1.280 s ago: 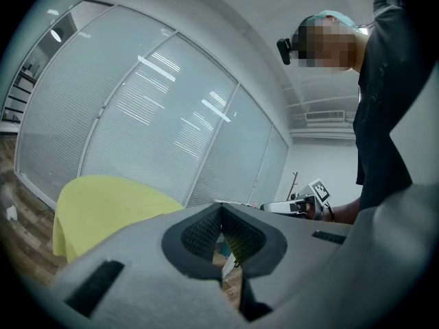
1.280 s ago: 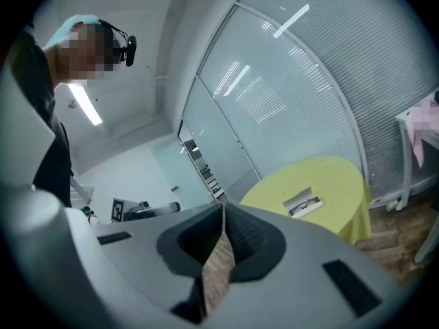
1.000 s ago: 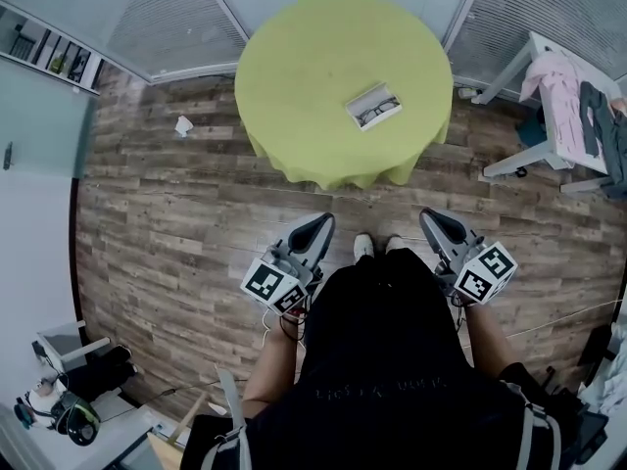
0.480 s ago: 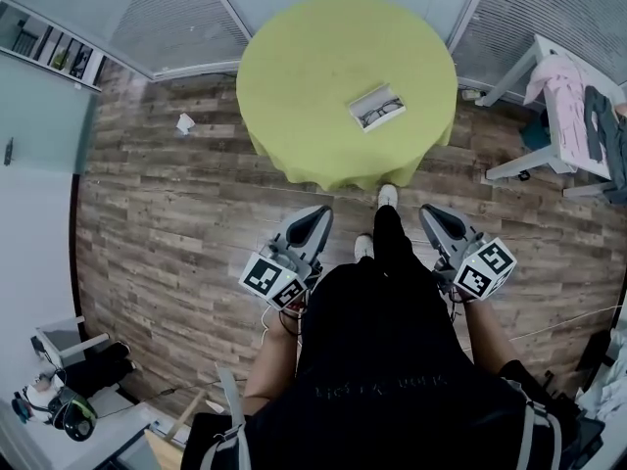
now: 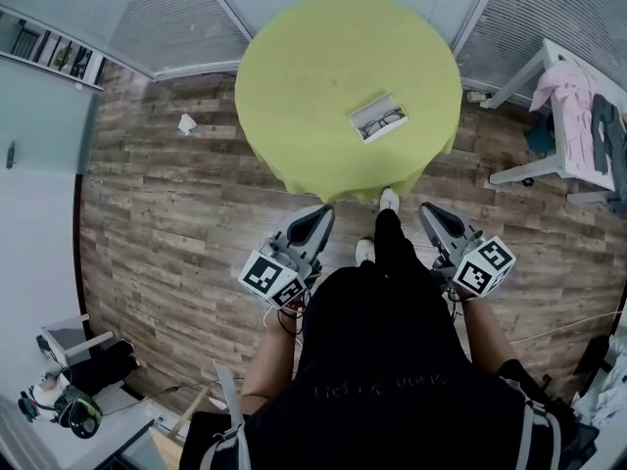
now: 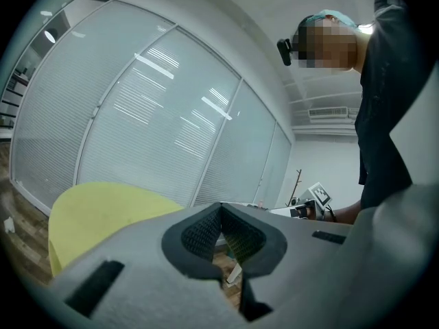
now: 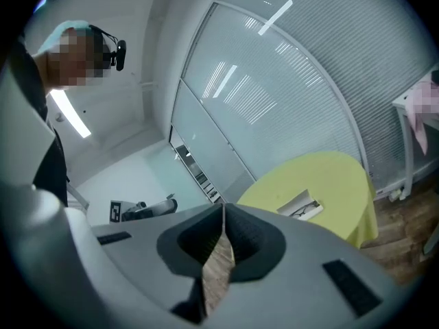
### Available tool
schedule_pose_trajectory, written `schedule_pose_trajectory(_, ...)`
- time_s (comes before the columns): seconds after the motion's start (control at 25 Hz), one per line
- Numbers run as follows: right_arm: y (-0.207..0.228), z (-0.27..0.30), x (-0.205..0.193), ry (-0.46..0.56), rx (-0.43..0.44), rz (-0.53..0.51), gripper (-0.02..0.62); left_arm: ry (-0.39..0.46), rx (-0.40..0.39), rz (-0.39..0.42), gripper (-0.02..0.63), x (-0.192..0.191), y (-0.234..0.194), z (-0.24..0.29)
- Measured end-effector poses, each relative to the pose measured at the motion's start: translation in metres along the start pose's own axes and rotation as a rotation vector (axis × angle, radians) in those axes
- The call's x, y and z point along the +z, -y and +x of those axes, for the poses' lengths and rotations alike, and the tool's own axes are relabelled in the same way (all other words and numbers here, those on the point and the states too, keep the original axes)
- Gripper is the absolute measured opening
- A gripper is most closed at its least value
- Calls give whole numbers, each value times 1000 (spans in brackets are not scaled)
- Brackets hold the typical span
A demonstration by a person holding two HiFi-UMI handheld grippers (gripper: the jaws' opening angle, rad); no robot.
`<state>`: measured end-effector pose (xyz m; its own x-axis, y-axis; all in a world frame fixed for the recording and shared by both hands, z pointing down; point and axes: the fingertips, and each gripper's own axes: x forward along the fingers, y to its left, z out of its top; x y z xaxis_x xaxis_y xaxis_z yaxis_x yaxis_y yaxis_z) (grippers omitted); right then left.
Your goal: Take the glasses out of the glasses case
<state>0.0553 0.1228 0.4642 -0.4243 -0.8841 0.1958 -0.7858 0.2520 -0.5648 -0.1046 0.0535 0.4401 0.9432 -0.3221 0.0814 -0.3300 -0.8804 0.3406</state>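
An open white glasses case [image 5: 378,118] lies on the round yellow-green table [image 5: 313,76], with dark-framed glasses [image 5: 380,121] inside it. The case [image 7: 302,205] also shows in the right gripper view, far off on the table [image 7: 329,184]. My left gripper [image 5: 320,218] and right gripper [image 5: 431,217] hang at waist height, well short of the table, one on each side of the person's legs. Both are shut, tips touching, with nothing held. In the left gripper view only the table's yellow edge [image 6: 96,208] shows; the case is out of sight there.
Wood-plank floor surrounds the table. A white table with pink and dark clothes [image 5: 578,106] stands at the right. A crumpled paper scrap [image 5: 185,123] lies on the floor left of the table. Blinds and glass walls run behind; a desk with gear [image 5: 59,399] sits at lower left.
The person has stepped toward the table, one foot forward; the table and case sit slightly nearer in view. Both grippers stay shut at the same height.
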Motion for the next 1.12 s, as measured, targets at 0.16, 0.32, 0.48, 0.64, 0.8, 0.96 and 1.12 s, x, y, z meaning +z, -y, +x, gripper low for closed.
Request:
schedule_pose_trajectory(0.16, 18, 16, 13, -25, 6, -14, 31, 1, 8, 1, 12, 11, -14, 23)
schedule_pose_trajectory(0.32, 41, 35, 29, -39, 15, -4, 31, -13, 13, -1, 12, 18, -30, 47)
schedule_pose_trajectory(0.48, 63, 53, 46, -63, 33, -11, 31, -24, 22, -6, 12, 25, -44, 73)
schedule_pose_trajectory(0.64, 87, 73, 60, -85, 55, -21, 31, -34, 39, -5, 12, 31, -58, 96)
schedule_pose_trajectory(0.8, 102, 92, 67, -132, 82, -54, 31, -39, 74, -14, 12, 33, -71, 108)
schedule_pose_trajectory(0.96, 113, 109, 69, -184, 125, -86, 31, -36, 112, -15, 12, 34, -80, 119)
schedule_pose_trajectory(1.12, 122, 121, 66, -228, 162, -136, 29, -13, 148, -18, 12, 37, -85, 124)
